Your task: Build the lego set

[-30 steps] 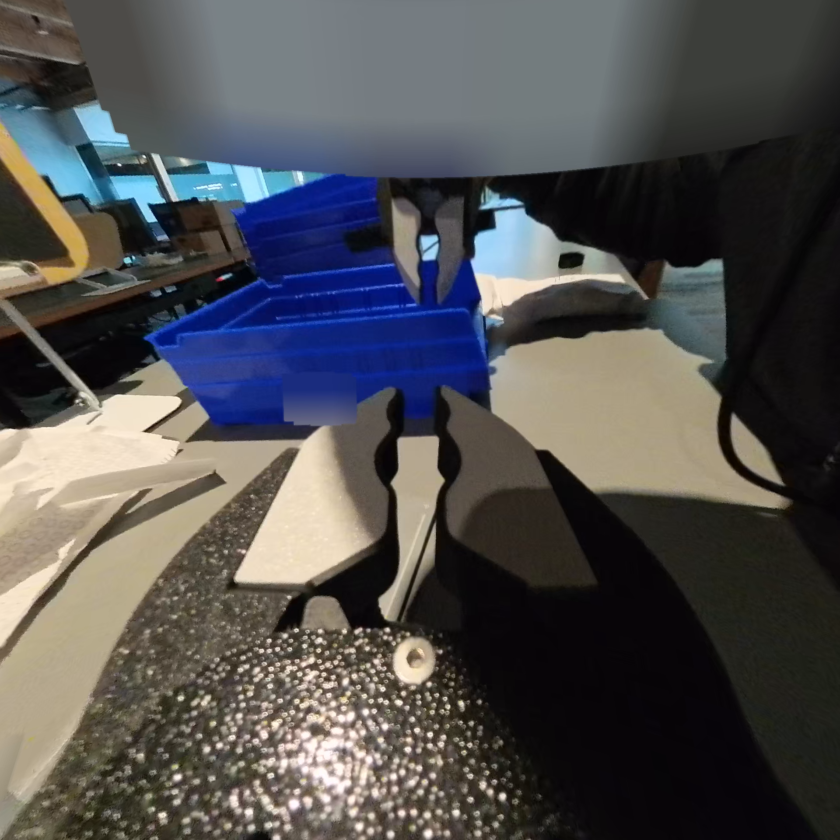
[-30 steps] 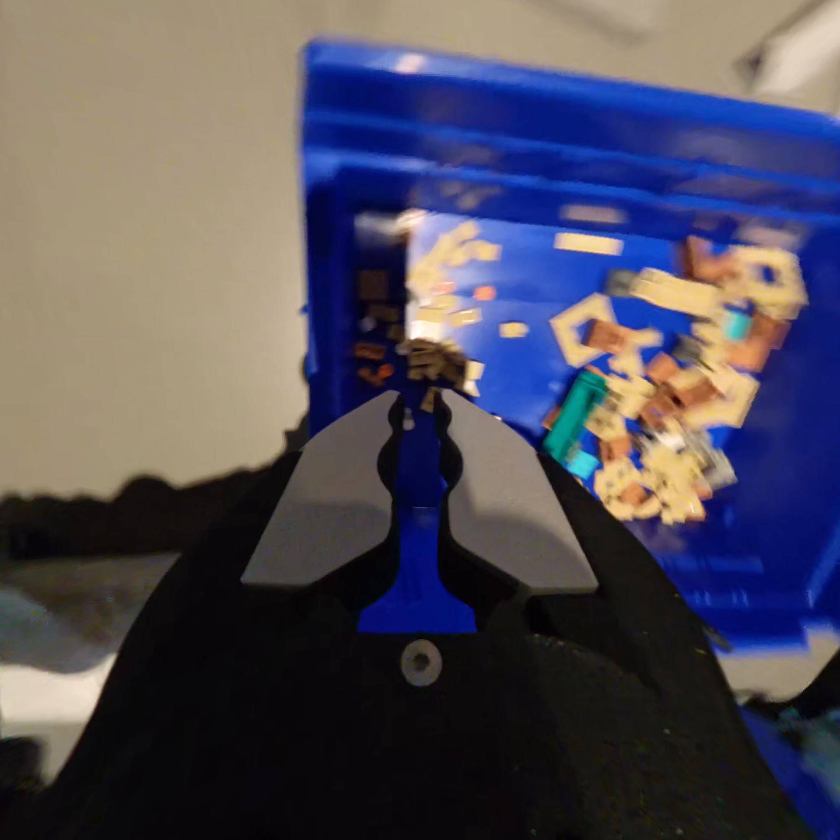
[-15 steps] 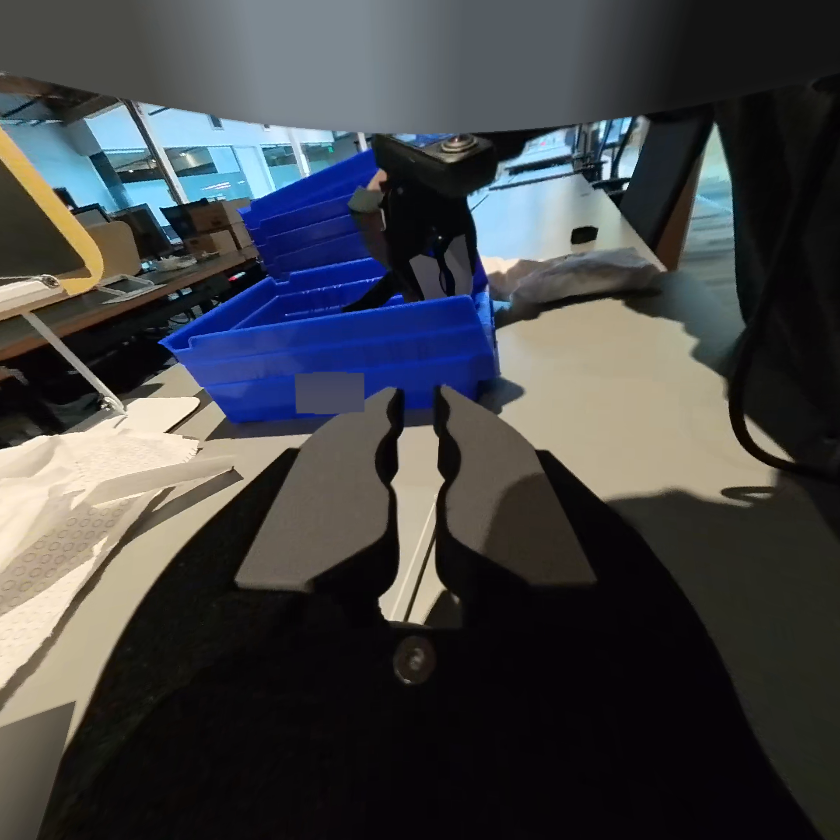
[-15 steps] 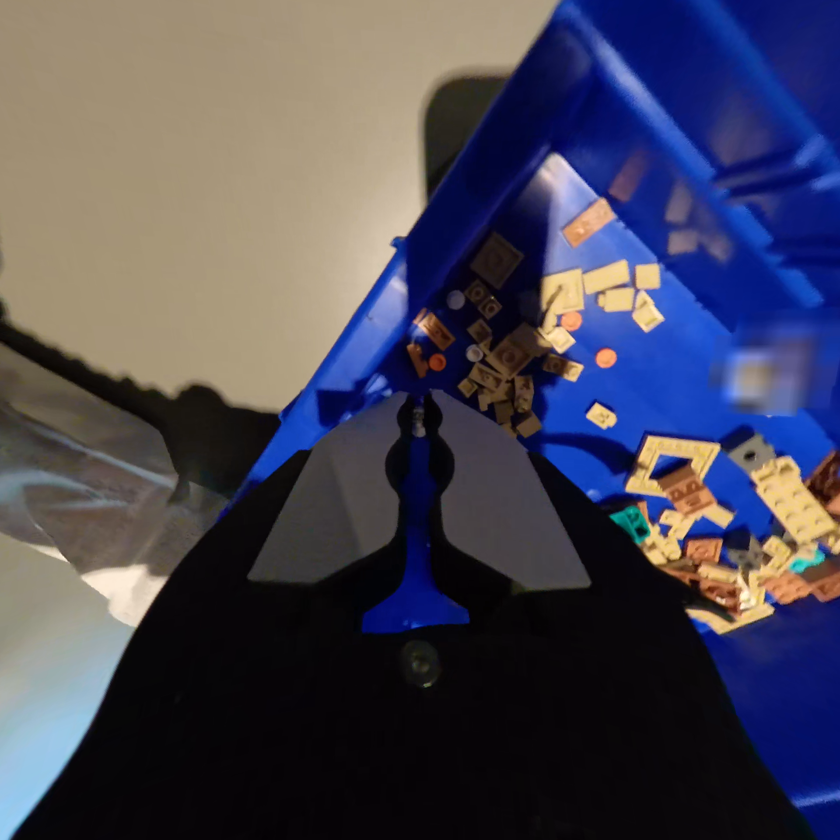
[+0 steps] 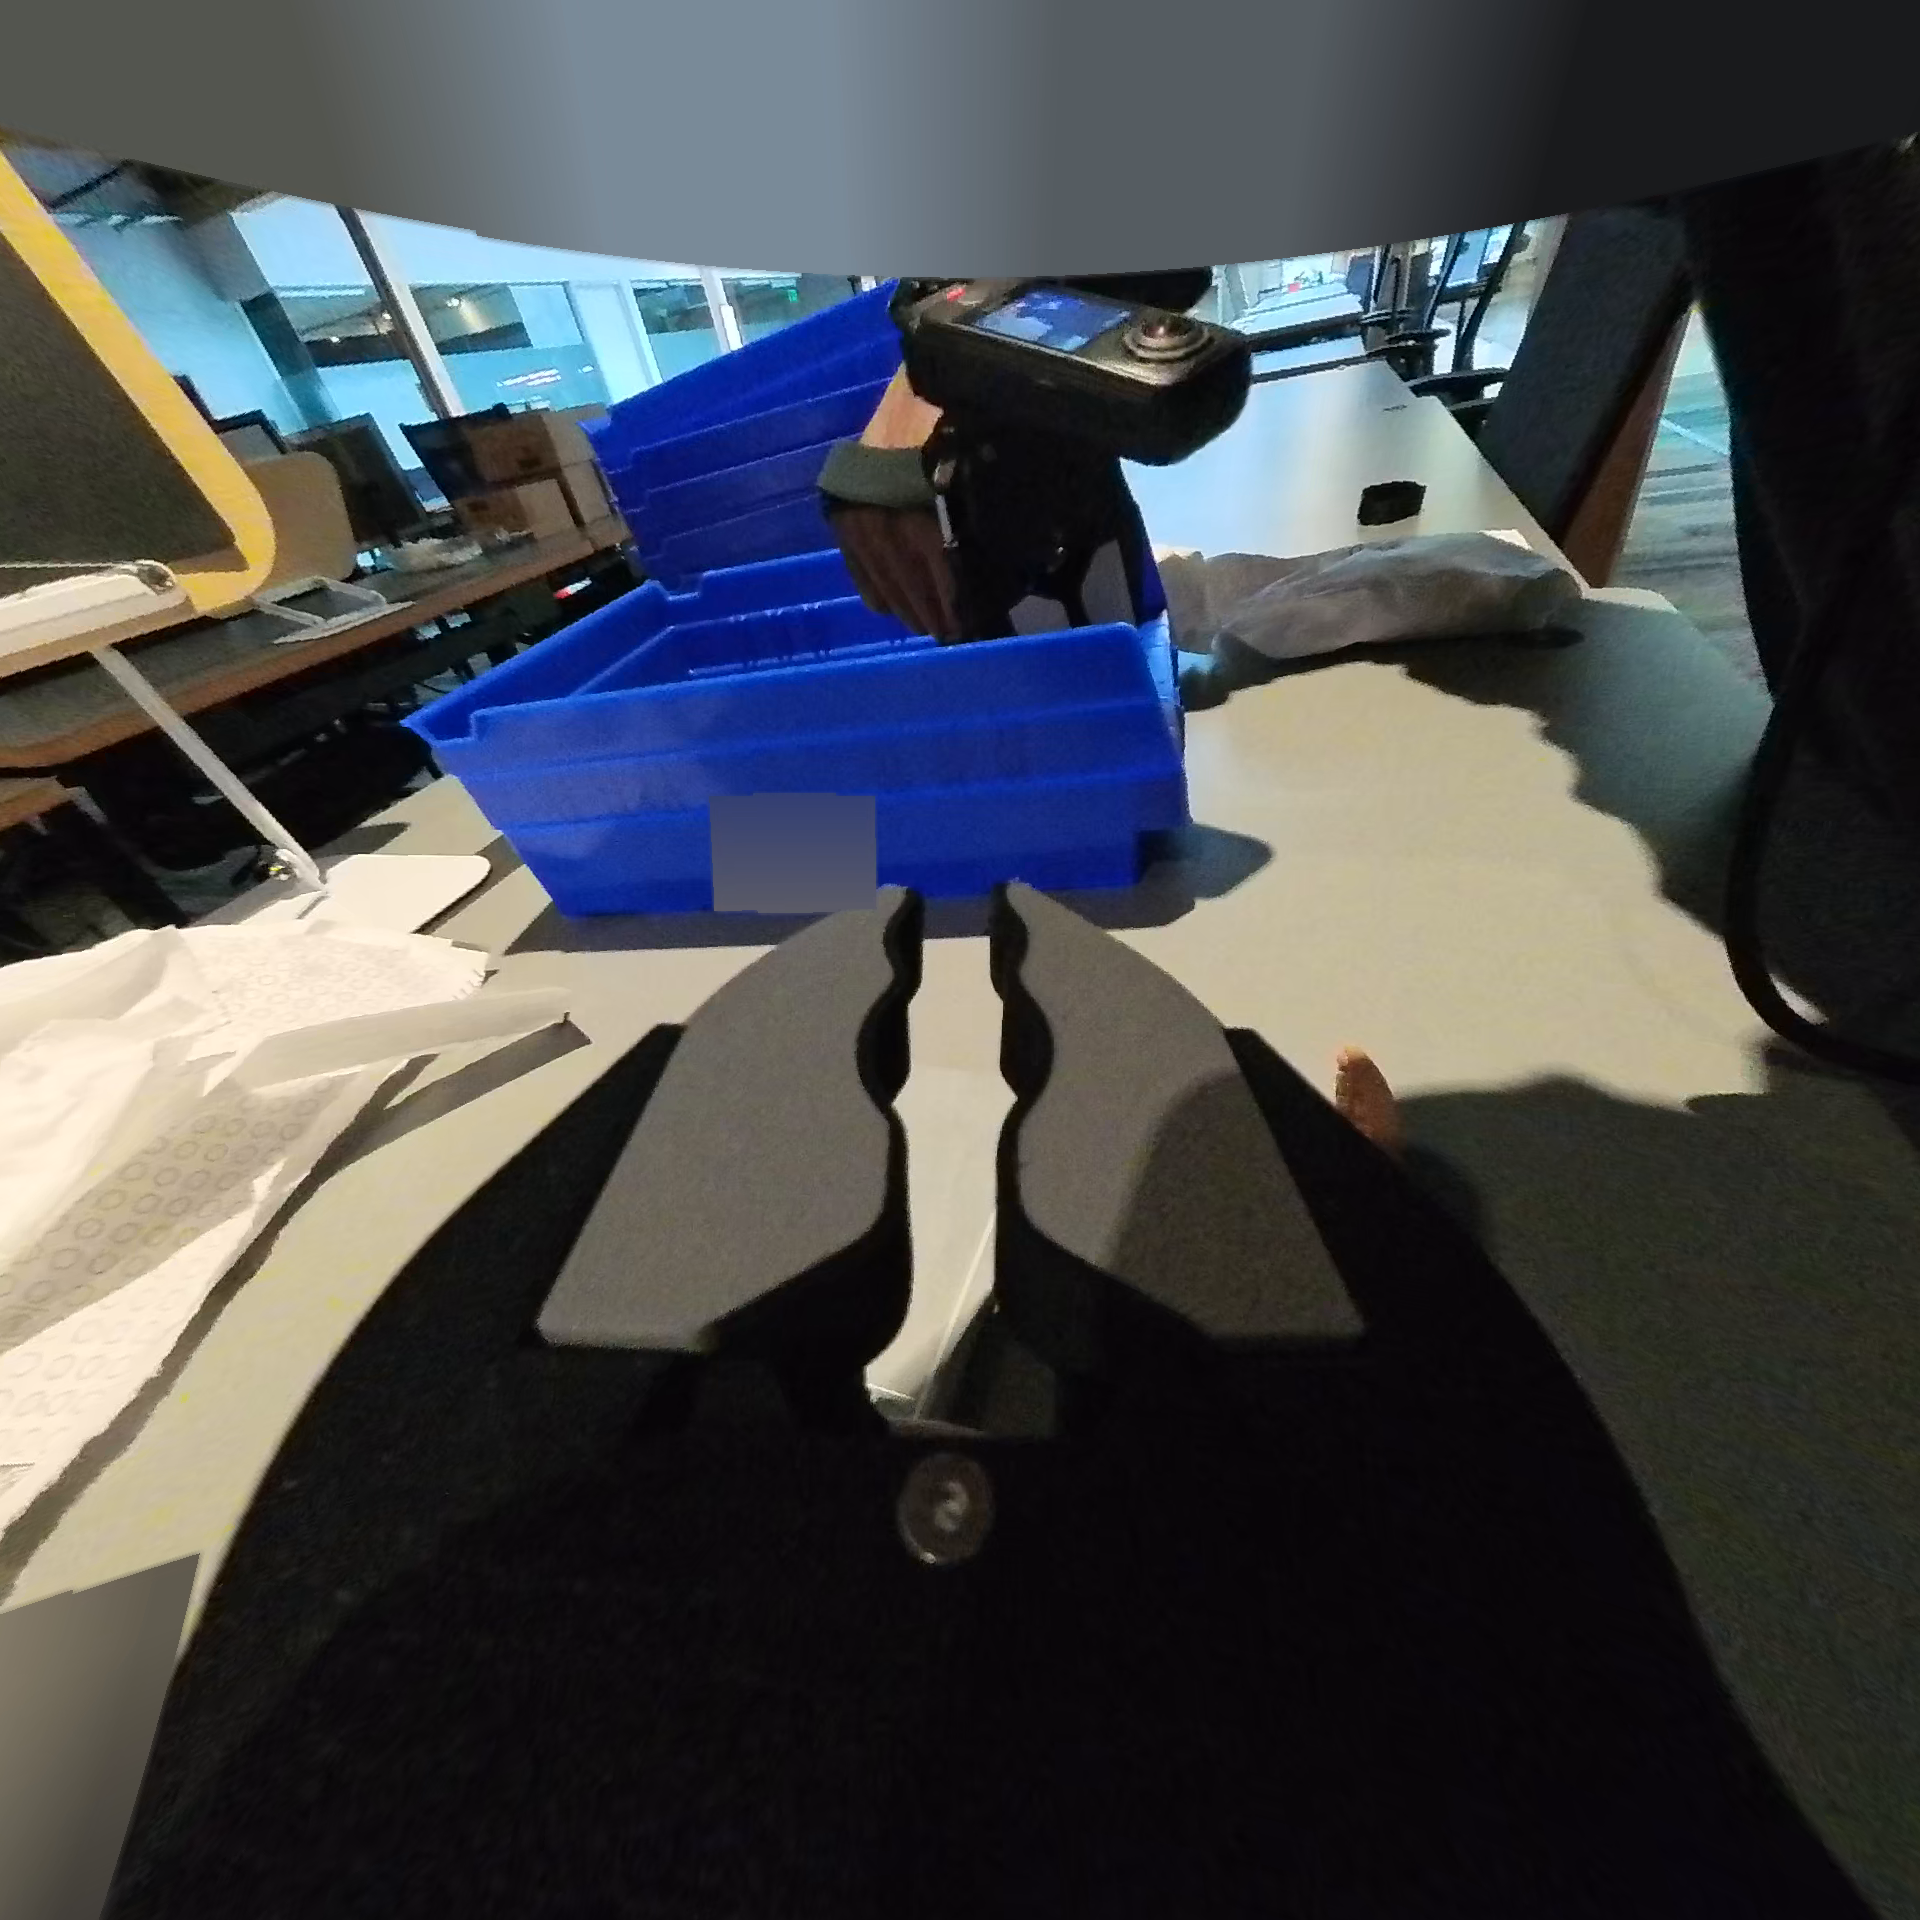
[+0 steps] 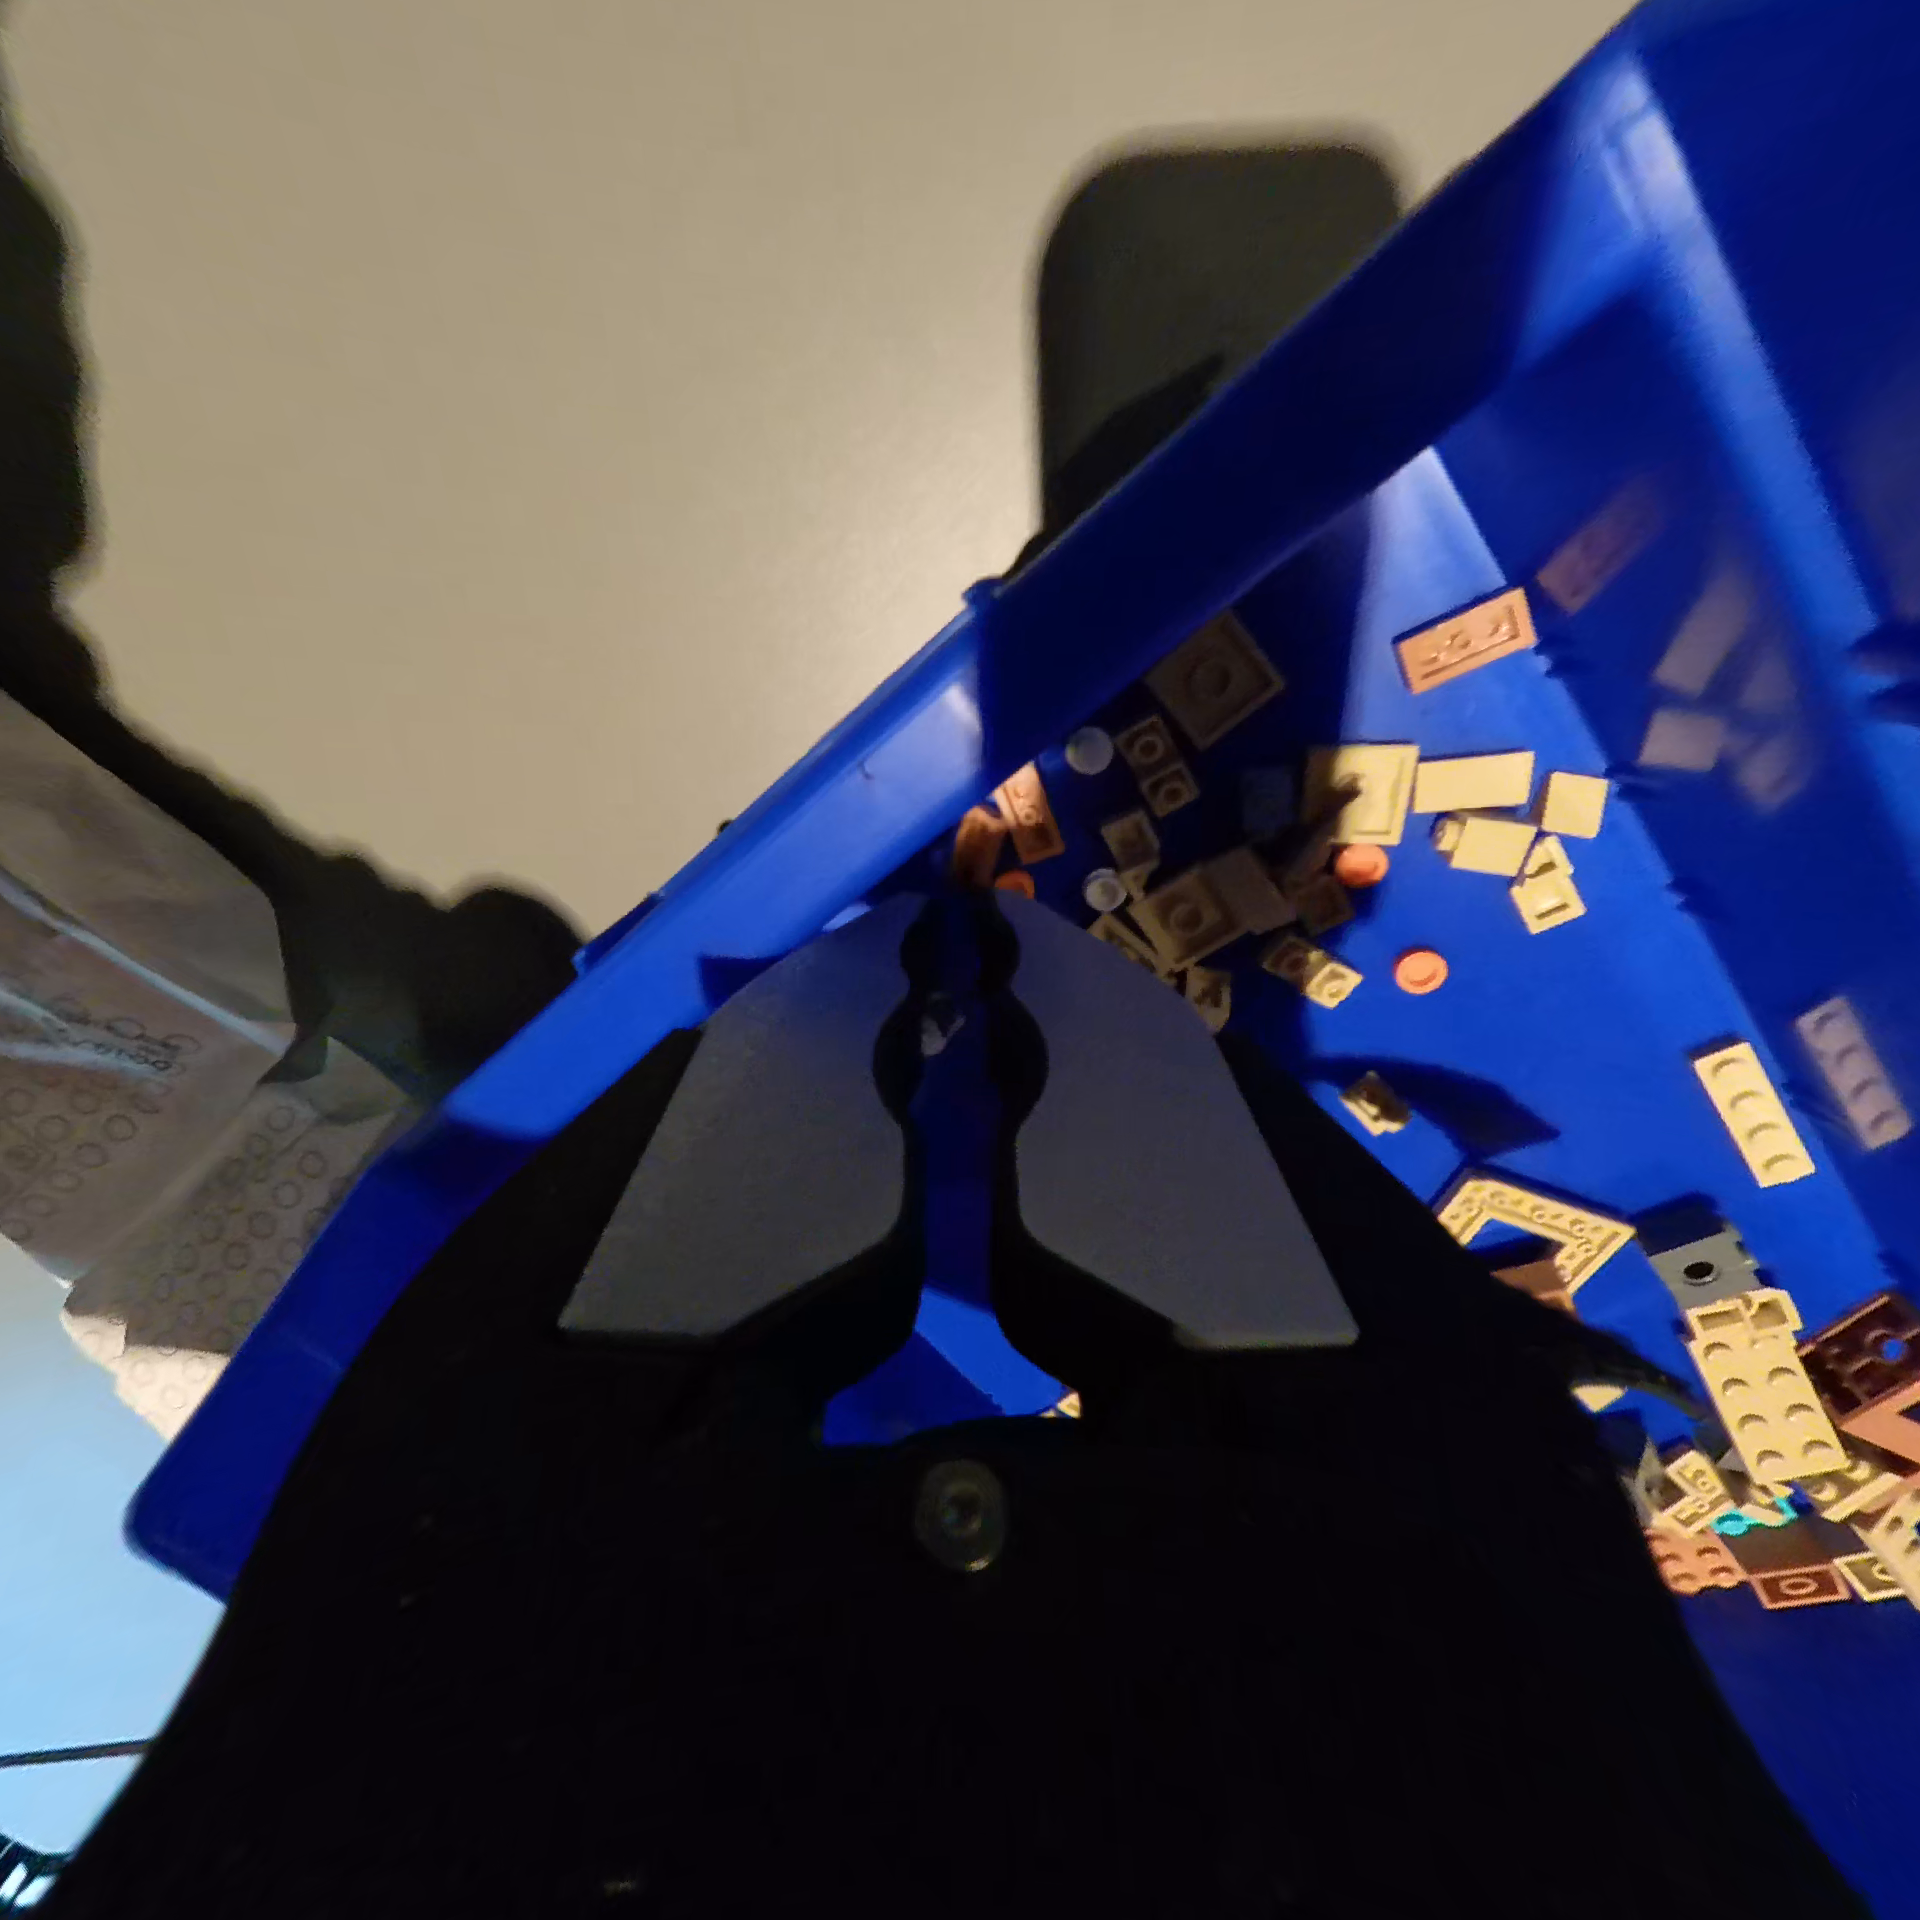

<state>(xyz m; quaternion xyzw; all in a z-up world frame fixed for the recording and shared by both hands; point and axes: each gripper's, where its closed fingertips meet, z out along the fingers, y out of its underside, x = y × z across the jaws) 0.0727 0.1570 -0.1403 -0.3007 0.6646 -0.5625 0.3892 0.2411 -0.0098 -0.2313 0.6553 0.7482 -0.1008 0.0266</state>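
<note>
A blue bin [image 5: 810,748] stands on the grey table ahead of my left gripper [image 5: 954,914], which is open a little, empty and low over the table. The right gripper's black body [image 5: 1039,499] reaches down into this bin, its fingertips hidden by the wall. In the right wrist view my right gripper [image 6: 956,909] is shut on a small pale lego piece [image 6: 940,1023] by the bin's wall [image 6: 1143,644]. Several tan, brown and orange lego pieces [image 6: 1195,914] lie on the bin floor, with a bigger pile [image 6: 1766,1392] at lower right.
A tilted stack of blue bins [image 5: 727,457] stands behind the first bin. White paper bags [image 5: 156,1091] lie at the left, also in the right wrist view [image 6: 156,1039]. A crumpled grey bag [image 5: 1371,603] lies at the back right. A black cable [image 5: 1766,883] hangs at the right.
My right gripper came down into the bin, closed on the small pale piece, then shifted a little by the bin's wall. My left gripper has barely moved.
</note>
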